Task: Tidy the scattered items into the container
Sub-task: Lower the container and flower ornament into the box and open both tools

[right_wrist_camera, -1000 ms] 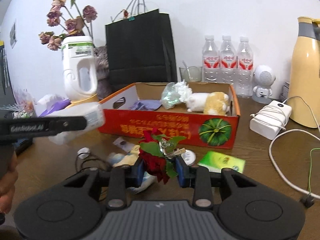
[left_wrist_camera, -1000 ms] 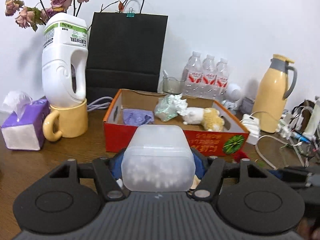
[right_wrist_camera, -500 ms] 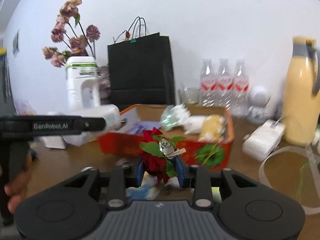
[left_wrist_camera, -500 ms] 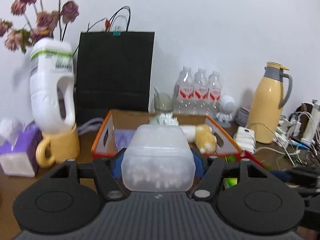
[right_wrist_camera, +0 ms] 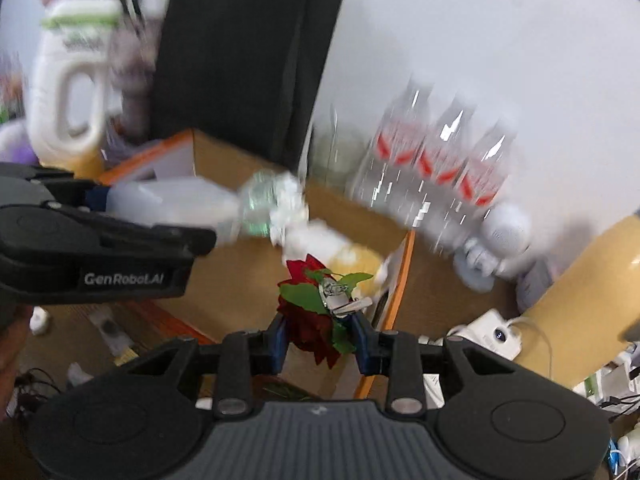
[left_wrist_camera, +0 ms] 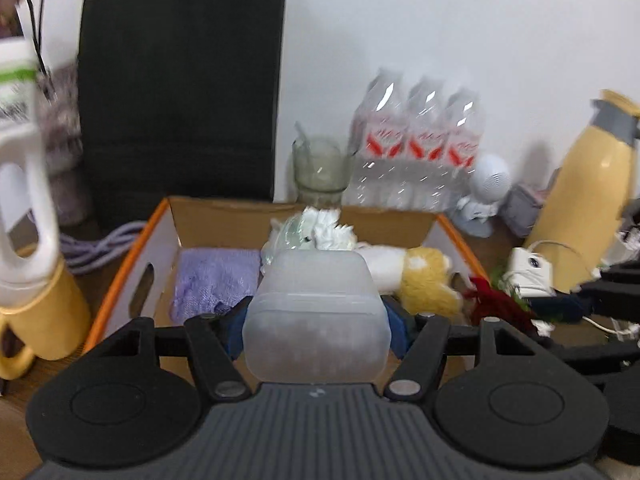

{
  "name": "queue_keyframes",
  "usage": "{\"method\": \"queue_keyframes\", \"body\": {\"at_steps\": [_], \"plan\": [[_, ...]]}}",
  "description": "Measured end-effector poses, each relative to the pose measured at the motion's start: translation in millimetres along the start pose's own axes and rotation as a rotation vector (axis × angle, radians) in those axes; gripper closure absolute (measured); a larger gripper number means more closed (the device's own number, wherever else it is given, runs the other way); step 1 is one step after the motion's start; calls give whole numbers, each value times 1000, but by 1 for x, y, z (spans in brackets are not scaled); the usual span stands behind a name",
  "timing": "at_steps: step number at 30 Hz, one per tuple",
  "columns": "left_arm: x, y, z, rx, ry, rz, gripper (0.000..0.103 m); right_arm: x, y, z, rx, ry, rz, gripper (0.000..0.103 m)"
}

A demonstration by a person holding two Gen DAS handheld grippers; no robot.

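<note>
Frosted plastic tub (left_wrist_camera: 316, 316) | lidded, clamped by left gripper (left_wrist_camera: 316, 320)

Over the last second both grippers rose from the table and moved forward to the orange cardboard box (left_wrist_camera: 132, 258), which had stood well ahead of them. The left gripper (left_wrist_camera: 316, 322) carried its frosted plastic container (left_wrist_camera: 316, 320) over the box's near wall, so the purple cloth (left_wrist_camera: 216, 280) and the plush toy (left_wrist_camera: 424, 280) came to lie just beyond it. The right gripper (right_wrist_camera: 320, 334) brought the red artificial flower (right_wrist_camera: 308, 320) from above the scattered table items to above the box's right end, and both views blurred with the motion.
</note>
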State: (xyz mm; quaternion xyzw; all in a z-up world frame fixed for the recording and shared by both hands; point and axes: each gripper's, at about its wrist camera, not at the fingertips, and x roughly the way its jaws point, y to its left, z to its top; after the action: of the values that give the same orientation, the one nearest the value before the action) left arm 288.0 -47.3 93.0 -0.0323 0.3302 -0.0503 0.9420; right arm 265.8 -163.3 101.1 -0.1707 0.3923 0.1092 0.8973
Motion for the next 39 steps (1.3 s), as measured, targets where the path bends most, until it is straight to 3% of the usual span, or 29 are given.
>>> {"method": "queue_keyframes", "body": {"at_steps": [4,8,12,14,18,22,23,26,30,35,39], "plan": [[40,0,3,8,121,17,36,37,3,25,-97,196,20,71],[66,7,-6,-77,229,1,35,67,18,28,-211,363,52,72],[72,1,-14,-53,273,-51,32,90,20,28,-225,448,49,69],[73,1,-16,-60,284,-89,28,93,16,32,-197,463,73,63],[70,3,-9,-86,284,-117,28,90,6,37,-146,458,111,43],[53,10,12,-131,283,-167,26,74,-11,47,-61,442,150,39],[44,12,19,-118,266,-165,21,67,-16,51,-27,428,154,38],[19,15,36,-14,190,-84,5,49,-28,59,69,371,168,29],[-7,28,39,71,134,38,0,24,-31,52,160,259,205,21],[-11,43,29,15,174,47,0,27,-25,36,194,238,152,20],[-15,43,22,22,211,58,0,25,-30,23,310,189,156,20]]}}
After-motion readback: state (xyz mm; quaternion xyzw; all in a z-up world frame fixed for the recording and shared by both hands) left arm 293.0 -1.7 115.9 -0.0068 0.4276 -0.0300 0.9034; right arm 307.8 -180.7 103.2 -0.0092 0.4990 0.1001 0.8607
